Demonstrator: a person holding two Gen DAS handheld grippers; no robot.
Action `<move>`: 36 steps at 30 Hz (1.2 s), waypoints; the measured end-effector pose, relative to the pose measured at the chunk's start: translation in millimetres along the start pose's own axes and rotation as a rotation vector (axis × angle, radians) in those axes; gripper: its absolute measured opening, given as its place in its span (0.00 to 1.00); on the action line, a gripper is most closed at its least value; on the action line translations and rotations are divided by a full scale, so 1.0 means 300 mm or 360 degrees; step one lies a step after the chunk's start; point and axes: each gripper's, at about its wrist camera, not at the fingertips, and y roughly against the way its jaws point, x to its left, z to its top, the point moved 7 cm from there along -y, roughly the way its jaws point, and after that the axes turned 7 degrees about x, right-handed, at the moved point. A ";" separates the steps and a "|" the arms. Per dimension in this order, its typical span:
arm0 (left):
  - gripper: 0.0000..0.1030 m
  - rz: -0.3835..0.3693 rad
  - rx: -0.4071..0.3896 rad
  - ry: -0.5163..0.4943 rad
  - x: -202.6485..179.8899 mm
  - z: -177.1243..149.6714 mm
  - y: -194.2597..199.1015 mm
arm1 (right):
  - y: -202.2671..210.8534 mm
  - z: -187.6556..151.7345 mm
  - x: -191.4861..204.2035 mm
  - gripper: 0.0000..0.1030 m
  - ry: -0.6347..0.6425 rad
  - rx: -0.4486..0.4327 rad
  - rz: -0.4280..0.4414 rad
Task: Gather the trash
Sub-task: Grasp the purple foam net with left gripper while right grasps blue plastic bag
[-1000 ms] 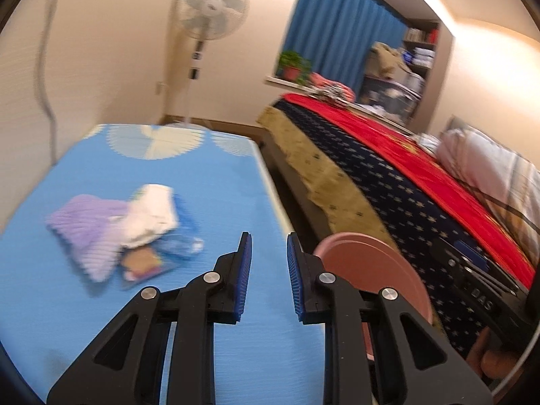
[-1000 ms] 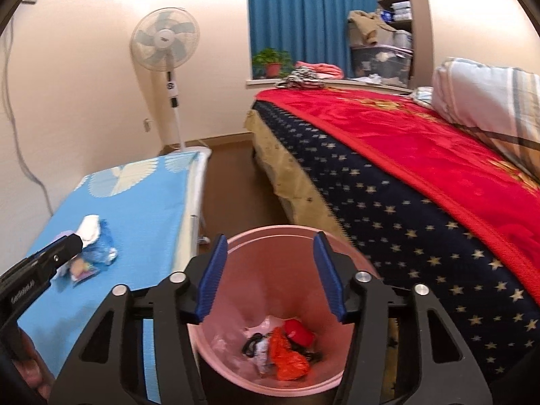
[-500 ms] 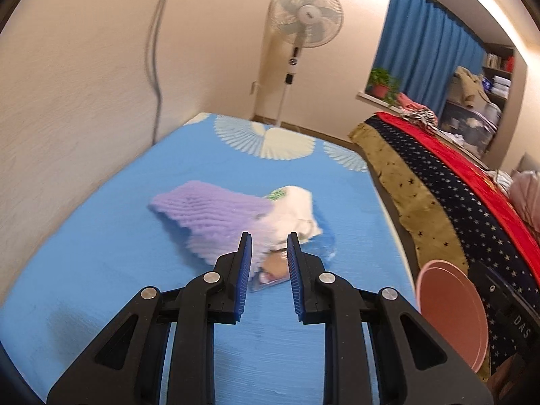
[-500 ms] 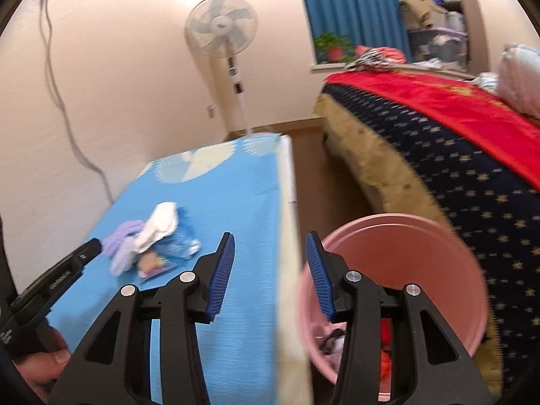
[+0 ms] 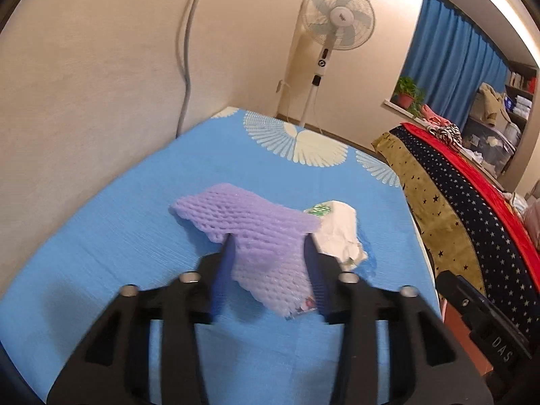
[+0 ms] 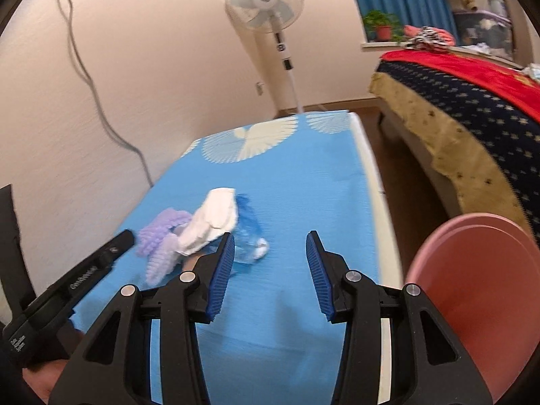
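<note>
A small heap of trash lies on the blue mattress. It holds a purple foam net, a crumpled white paper and a small printed wrapper. My left gripper is down over the heap, its jaws opening, with the near end of the net between the fingers. In the right wrist view, the net, the paper and a clear bluish plastic bag lie just left of my right gripper. That gripper is open over bare mattress. The pink bin stands at its right.
A standing fan is beyond the mattress's far end. A bed with a starred blanket runs along the right, with a strip of wooden floor between it and the mattress. A cable hangs down the left wall.
My left gripper swung left and came down on the heap, and its jaws widened around the purple net. My right gripper swung left from above the bin to over the mattress.
</note>
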 end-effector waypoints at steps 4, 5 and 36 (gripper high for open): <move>0.44 -0.0010 0.0012 0.0055 0.018 0.011 -0.030 | -0.047 0.009 0.025 0.43 0.0009 0.0035 0.0045; 0.44 -0.0018 0.0016 0.0063 0.017 0.014 -0.038 | -0.057 0.010 0.029 0.43 0.0013 0.0040 0.0049; 0.00 -0.0074 0.0120 0.0050 0.024 0.014 -0.073 | -0.129 0.014 0.026 0.02 -0.0013 0.0201 0.0052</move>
